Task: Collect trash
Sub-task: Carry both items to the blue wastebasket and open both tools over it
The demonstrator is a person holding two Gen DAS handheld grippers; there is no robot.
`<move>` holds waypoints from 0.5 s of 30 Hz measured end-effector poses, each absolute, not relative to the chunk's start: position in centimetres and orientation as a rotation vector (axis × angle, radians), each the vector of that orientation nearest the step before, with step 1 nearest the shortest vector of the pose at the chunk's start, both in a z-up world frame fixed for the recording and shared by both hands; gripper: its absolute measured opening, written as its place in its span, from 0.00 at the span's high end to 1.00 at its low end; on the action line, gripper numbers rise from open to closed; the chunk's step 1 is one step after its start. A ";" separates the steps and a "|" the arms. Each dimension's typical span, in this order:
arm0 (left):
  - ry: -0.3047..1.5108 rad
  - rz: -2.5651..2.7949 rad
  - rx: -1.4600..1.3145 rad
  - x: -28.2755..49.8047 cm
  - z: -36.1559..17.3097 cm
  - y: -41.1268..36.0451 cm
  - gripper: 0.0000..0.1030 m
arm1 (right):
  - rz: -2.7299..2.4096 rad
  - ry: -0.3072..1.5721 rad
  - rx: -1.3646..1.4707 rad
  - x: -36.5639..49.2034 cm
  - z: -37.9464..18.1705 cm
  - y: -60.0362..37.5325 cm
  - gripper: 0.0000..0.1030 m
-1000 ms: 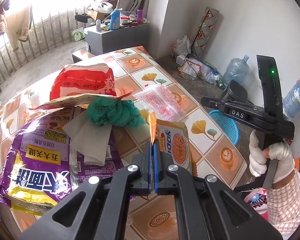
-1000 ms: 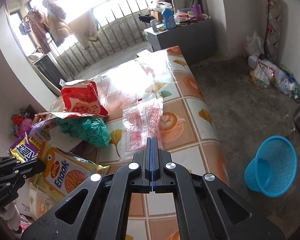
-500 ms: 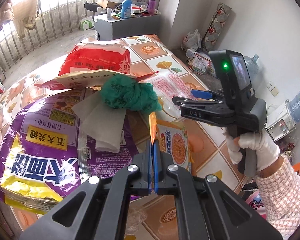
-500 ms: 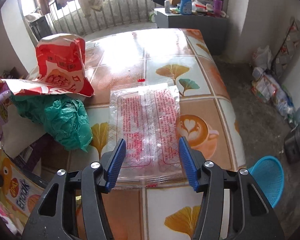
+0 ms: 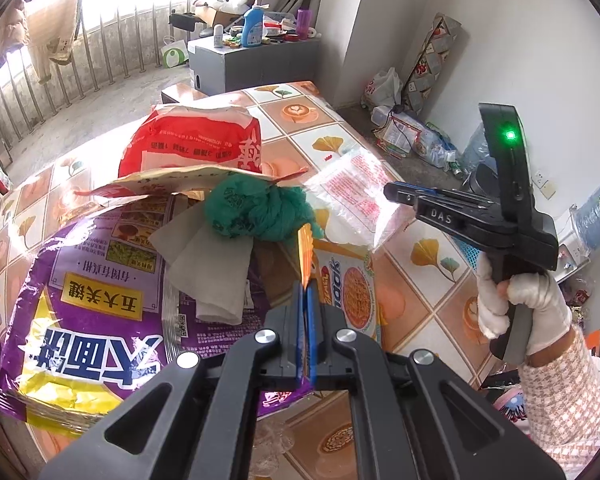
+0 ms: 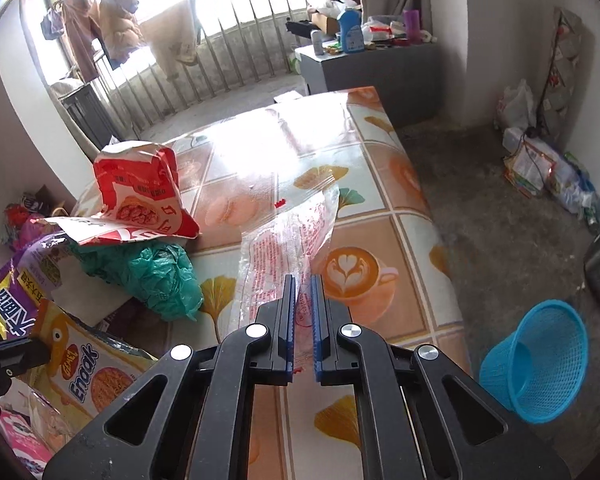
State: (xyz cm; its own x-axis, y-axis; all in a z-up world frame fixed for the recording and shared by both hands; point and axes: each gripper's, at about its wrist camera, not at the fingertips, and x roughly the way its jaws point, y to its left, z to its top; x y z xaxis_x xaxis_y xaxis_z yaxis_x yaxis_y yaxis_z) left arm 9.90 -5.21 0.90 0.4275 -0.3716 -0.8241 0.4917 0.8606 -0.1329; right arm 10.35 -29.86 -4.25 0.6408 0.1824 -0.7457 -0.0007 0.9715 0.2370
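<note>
My right gripper is shut on a clear plastic bag with red print and lifts its near edge off the table. The same bag and the right gripper show in the left wrist view. My left gripper is shut on the orange edge of the yellow Enaak snack wrapper, which also shows in the right wrist view. A crumpled green bag, a red bag and a large purple noodle bag lie on the table.
The table has a tiled coffee-and-leaf cloth. A blue mesh basket stands on the floor to the table's right. A grey cabinet with bottles is beyond the table, and bags lie by the far wall.
My right gripper went from shut to open over the clear bag, then closed on its near edge and raised it. My left gripper stays shut on the Enaak wrapper.
</note>
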 end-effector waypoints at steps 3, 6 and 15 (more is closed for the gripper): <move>0.961 -0.558 0.156 9.6 2.1 -6.7 0.98 | 0.065 0.813 0.258 8.8 -2.7 -31.8 0.95; 0.925 -0.593 0.191 9.5 3.4 -8.8 0.99 | 0.005 0.754 0.298 7.0 -1.6 -34.6 0.95; 0.890 -0.793 0.320 10.8 5.4 -21.6 0.98 | -0.355 0.672 0.460 0.4 -3.1 -45.6 0.95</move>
